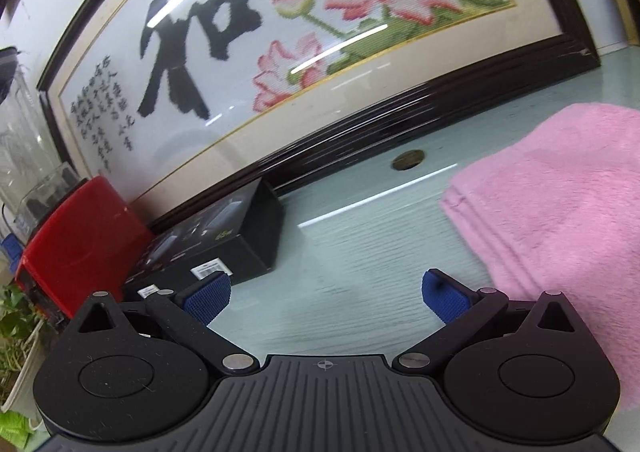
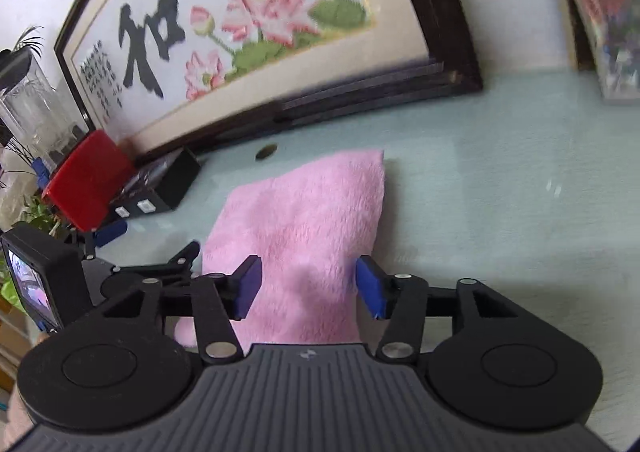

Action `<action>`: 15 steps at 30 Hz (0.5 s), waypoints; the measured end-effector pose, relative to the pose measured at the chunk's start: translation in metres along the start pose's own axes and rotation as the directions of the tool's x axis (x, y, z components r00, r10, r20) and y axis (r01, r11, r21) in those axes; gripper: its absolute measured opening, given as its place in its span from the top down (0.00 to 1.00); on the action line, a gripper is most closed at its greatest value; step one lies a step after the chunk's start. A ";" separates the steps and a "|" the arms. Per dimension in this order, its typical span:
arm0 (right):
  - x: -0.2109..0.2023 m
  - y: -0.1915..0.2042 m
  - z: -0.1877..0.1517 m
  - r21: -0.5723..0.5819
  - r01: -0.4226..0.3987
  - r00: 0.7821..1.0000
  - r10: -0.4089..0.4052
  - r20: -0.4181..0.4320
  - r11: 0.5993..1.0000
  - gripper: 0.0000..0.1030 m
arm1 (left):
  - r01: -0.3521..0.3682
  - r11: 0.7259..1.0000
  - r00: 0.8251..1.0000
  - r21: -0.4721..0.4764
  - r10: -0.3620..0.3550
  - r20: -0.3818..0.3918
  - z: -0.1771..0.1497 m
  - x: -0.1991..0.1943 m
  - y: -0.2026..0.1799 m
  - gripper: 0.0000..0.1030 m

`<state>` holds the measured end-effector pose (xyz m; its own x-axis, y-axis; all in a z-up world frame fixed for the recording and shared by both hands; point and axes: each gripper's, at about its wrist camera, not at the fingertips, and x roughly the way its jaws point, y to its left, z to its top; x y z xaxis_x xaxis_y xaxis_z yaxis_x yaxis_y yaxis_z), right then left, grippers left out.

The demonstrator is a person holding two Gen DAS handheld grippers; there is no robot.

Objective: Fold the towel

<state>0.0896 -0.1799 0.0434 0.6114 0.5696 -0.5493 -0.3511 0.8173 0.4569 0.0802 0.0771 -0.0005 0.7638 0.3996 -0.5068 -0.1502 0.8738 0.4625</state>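
Pink towel (image 2: pixel 296 219) folded on table (image 2: pixel 480 191), left tongs (image 1: pixel 326 298) and right tongs (image 2: pixel 308 284) spread, empty.

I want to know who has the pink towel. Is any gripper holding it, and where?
Nothing is held. The left gripper is open over bare table, and the right gripper hangs open above the folded pink towel.

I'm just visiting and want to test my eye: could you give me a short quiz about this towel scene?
1. True or false: the pink towel lies folded on the table.
2. Which gripper is above the towel: A left, B right?
3. Fill in: next to the black box stands a ___ box.

Key: 1 true, layered edges show. 2 B; its jaws are open, gripping nothing. 3 red.
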 end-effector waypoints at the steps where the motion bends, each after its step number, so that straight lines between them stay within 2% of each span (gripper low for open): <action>1: -0.002 0.002 0.000 -0.008 -0.017 1.000 0.017 0.024 1.000 0.35 | 0.009 1.000 1.000 -0.017 -0.009 -0.010 0.001 0.001 0.003 0.00; 4: 0.002 0.010 -0.002 -0.038 -0.107 0.993 0.109 0.043 0.994 0.29 | 0.018 0.998 1.000 -0.059 -0.018 0.006 0.001 -0.006 0.013 0.00; 6: 0.018 0.017 -0.006 -0.070 -0.092 0.996 0.091 -0.015 0.993 0.27 | 0.022 0.996 1.000 -0.087 -0.020 0.020 0.002 -0.010 0.019 0.00; 7: 0.031 0.018 -0.010 -0.074 -0.049 0.996 0.044 -0.072 0.996 0.27 | 0.026 0.995 0.999 -0.099 -0.024 0.025 0.002 -0.012 0.021 0.00; 8: 0.043 0.022 -0.014 -0.080 -0.017 0.995 0.008 -0.104 0.997 0.23 | 0.035 0.993 0.999 -0.116 -0.031 0.030 0.003 -0.013 0.025 0.00; 9: 0.047 0.028 -0.016 -0.110 -0.011 0.995 0.000 -0.096 0.994 0.14 | 0.044 0.990 0.999 -0.131 -0.040 0.030 0.003 -0.014 0.028 0.00; 10: 0.049 0.037 -0.017 -0.147 -0.022 0.994 0.007 -0.105 0.989 0.13 | 0.053 0.988 0.998 -0.145 -0.049 0.030 0.003 -0.015 0.030 0.00; 12: 0.051 0.044 -0.019 -0.148 -0.054 0.993 0.038 -0.109 0.987 0.13 | 0.084 0.983 0.996 -0.166 -0.079 0.033 0.003 -0.017 0.035 0.00; 15: 0.042 0.056 -0.021 -0.214 -0.007 0.998 -0.008 -0.068 0.977 0.14 | 0.077 0.979 0.997 -0.186 -0.070 0.045 0.003 -0.019 0.041 0.00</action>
<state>0.0811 -0.1084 0.0312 0.5644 0.5680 -0.5991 -0.4988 0.8129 0.3009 0.0615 0.1044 0.0302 0.7997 0.3250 -0.5048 -0.2054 0.9382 0.2785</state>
